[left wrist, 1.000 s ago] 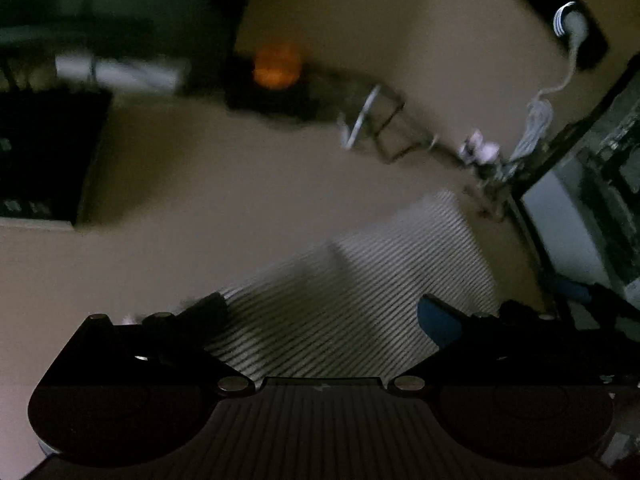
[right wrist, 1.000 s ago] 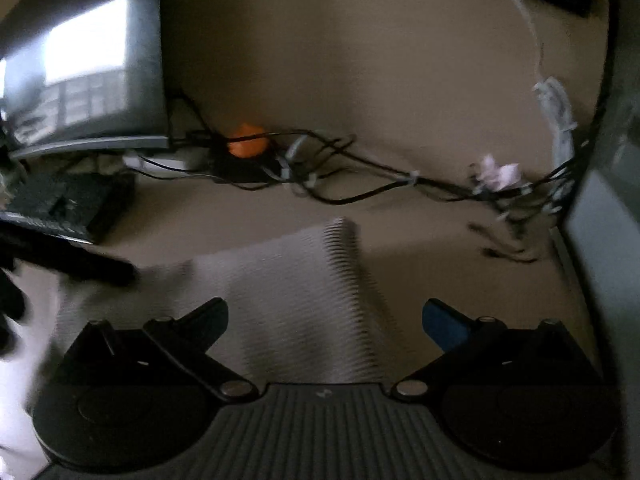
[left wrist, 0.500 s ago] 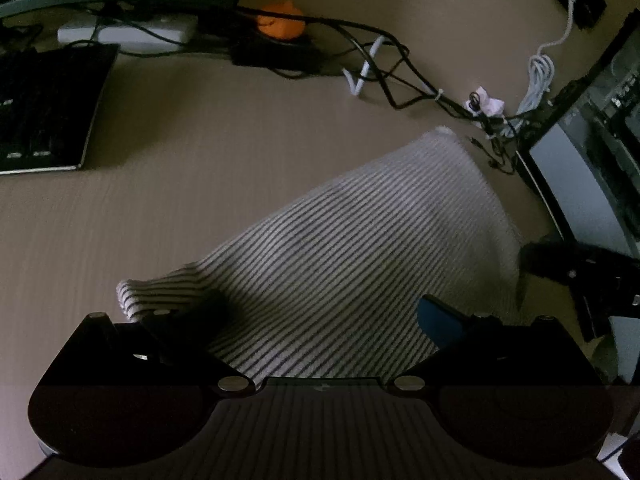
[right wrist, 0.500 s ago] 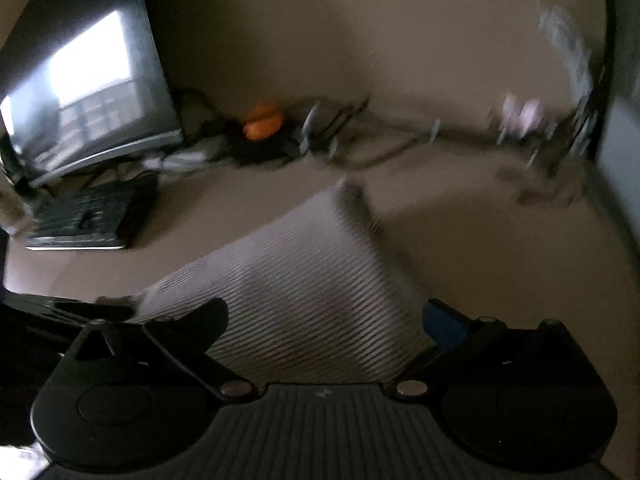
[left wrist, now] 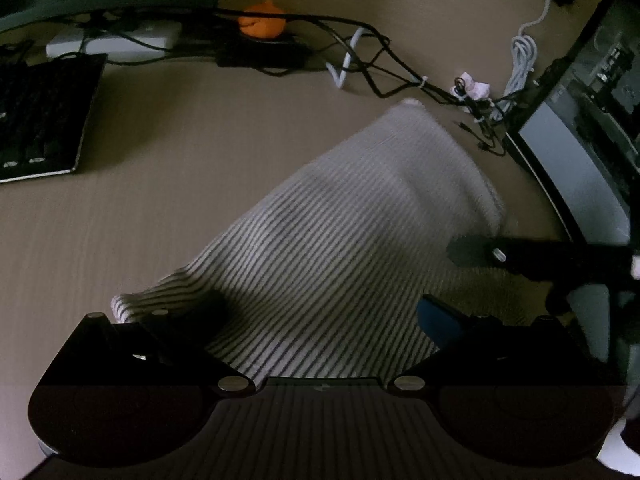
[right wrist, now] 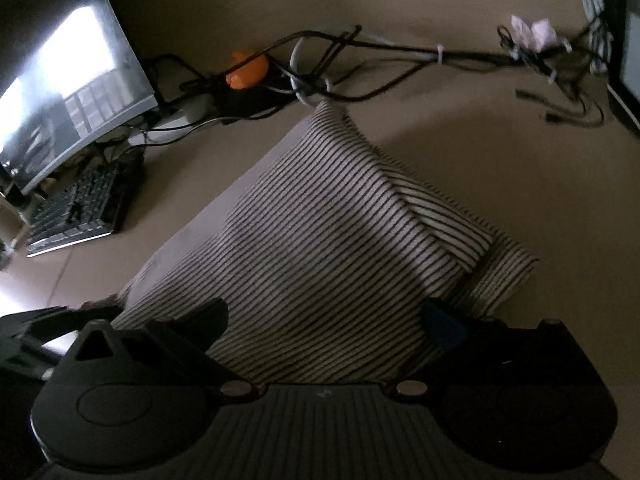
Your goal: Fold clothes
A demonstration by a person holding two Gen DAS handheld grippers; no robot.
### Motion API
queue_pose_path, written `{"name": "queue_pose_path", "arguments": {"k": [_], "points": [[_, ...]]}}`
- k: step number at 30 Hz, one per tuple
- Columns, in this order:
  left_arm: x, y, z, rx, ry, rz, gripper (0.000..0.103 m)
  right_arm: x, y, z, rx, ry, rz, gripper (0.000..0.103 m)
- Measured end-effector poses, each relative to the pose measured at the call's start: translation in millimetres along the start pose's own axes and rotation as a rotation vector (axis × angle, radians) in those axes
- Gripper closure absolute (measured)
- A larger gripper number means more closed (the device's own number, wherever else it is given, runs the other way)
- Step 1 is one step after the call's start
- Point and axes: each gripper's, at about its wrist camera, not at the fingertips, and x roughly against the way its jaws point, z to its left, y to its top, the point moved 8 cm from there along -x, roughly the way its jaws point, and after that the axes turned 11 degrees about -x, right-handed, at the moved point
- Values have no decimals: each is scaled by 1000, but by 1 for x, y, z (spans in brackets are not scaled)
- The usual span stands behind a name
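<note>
Left gripper (left wrist: 322, 314): jaws spread wide, nothing between them; it hovers over the near edge of the striped garment, toward its left corner.
Right gripper (right wrist: 324, 320): jaws likewise apart and empty, low over the near edge of the same garment. In the left wrist view it (left wrist: 520, 256) reaches in from the right, its tip over the garment's right edge.
Striped garment (right wrist: 320, 232): lies on the tan desk (left wrist: 168, 184), already folded into a narrow stack. In the right wrist view a lower layer (right wrist: 504, 268) sticks out on its right side from under the top layer.
Long axis: runs away from both grippers, from the near edge under the jaws to a far corner (right wrist: 328, 110) that ends just short of the cables.
Key relation: the garment lies straight ahead of and below both grippers, so each is about equally near; the left covers the left near corner, the right the right near edge.
Likely next move: my guess is that each closes on its near corner and carries it toward the far end.
Beyond the garment: black cables (right wrist: 380, 52) and an orange object (right wrist: 248, 72), just past the far corner.
Left of the garment: a keyboard (right wrist: 80, 212), well apart, and behind it a monitor (right wrist: 68, 92).
Right of the garment: a second screen (left wrist: 576, 144), near its far right side.
</note>
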Motion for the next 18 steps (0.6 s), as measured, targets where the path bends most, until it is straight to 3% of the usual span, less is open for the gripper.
{"name": "queue_pose_path", "arguments": {"k": [7, 18], "points": [[2, -2, -1, 14, -9, -15, 0, -13, 3, 10, 78, -97, -23, 0], [1, -3, -4, -8, 11, -21, 0, -8, 2, 6, 55, -58, -16, 0]]}}
